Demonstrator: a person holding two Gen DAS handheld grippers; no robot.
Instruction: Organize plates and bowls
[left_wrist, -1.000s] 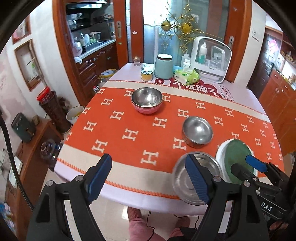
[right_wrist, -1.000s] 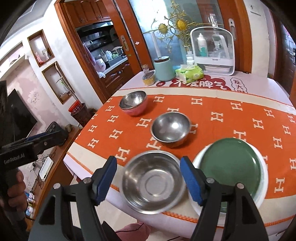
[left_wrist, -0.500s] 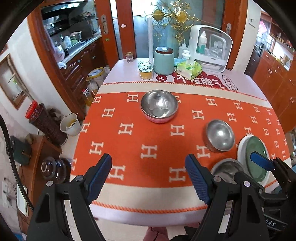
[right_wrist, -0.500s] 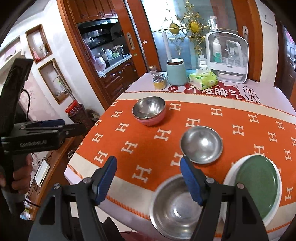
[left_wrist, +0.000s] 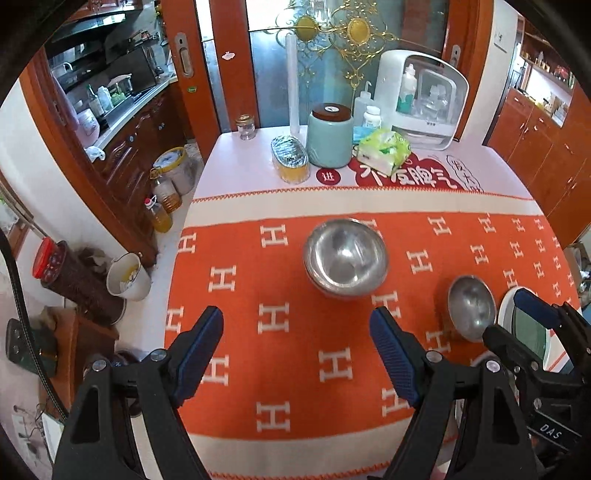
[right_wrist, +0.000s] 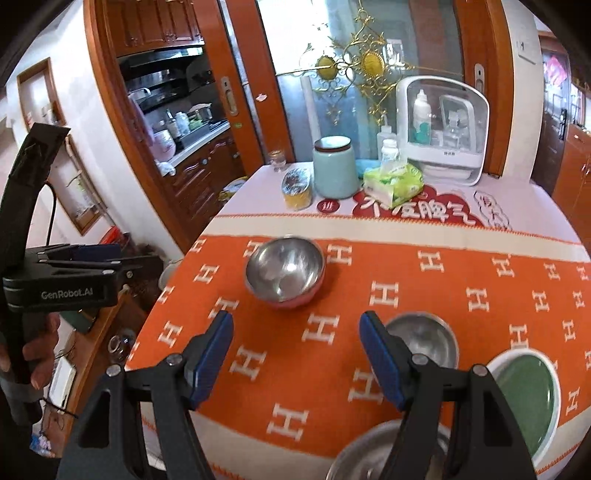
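Both hand-held grippers, left (left_wrist: 296, 352) and right (right_wrist: 296, 357), stay wide and empty, now shifted left along the worktop (left_wrist: 295, 369), nearer the far bowl (left_wrist: 345, 257).

left gripper (right_wrist: 66, 291): "GenRobot.AI" in white on its black body
right gripper (left_wrist: 550, 430): "DAS" on its body
orange cloth (left_wrist: 295, 332): repeated white "H" letters
white cloth (right_wrist: 417, 214): red Chinese characters, not clearly readable

Shiny steel bowl (left_wrist: 345, 258), woven cloth (left_wrist: 288, 354).
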